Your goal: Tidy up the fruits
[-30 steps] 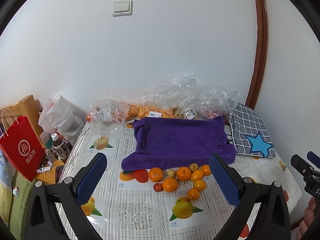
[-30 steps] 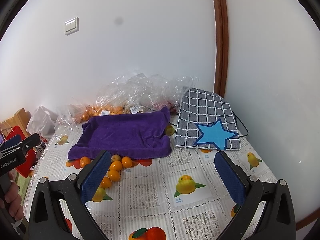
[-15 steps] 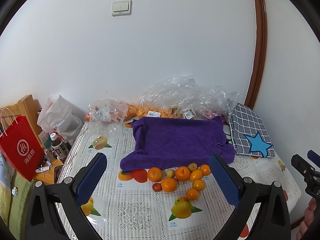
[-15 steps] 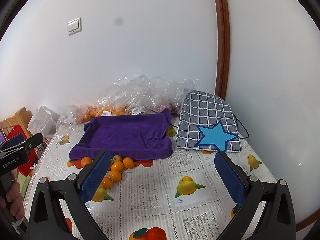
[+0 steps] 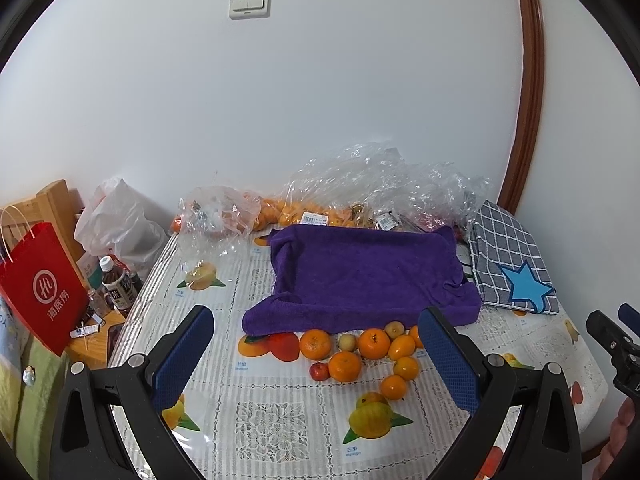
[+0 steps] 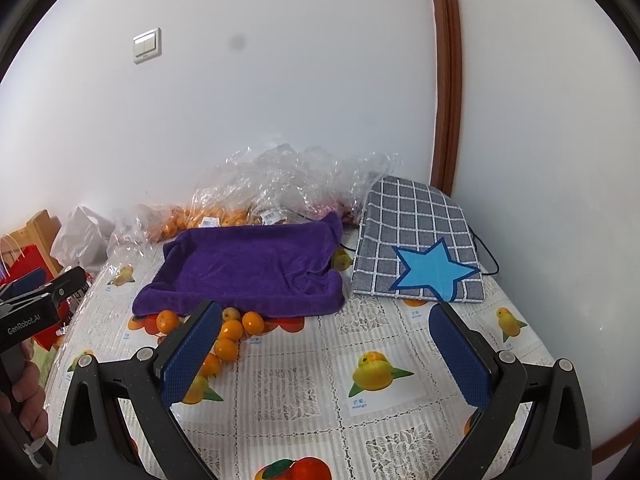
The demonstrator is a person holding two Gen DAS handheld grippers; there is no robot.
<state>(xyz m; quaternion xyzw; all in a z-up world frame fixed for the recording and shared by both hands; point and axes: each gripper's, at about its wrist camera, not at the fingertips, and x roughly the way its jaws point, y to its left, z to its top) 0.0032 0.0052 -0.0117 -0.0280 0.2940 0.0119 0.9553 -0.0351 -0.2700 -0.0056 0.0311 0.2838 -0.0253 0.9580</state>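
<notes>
Several loose oranges [image 5: 345, 365] and small yellow and red fruits lie on the fruit-print tablecloth [image 5: 264, 424], in front of a purple towel-lined tray [image 5: 360, 276]. They also show in the right wrist view [image 6: 230, 330], partly behind my left finger, with the tray [image 6: 248, 268] beyond. My left gripper [image 5: 316, 354] is open and empty, held above the table short of the fruit. My right gripper [image 6: 326, 350] is open and empty, to the right of the fruit.
Clear plastic bags with more oranges [image 5: 304, 208] lie along the wall behind the tray. A grey checked cushion with a blue star [image 6: 416, 248] lies at the right. A red paper bag [image 5: 40, 284], bottles [image 5: 116, 284] and a white bag stand off the table's left edge.
Both grippers have drifted back and up slightly, so the tray and fruit sit a little farther away. Both stay open.
</notes>
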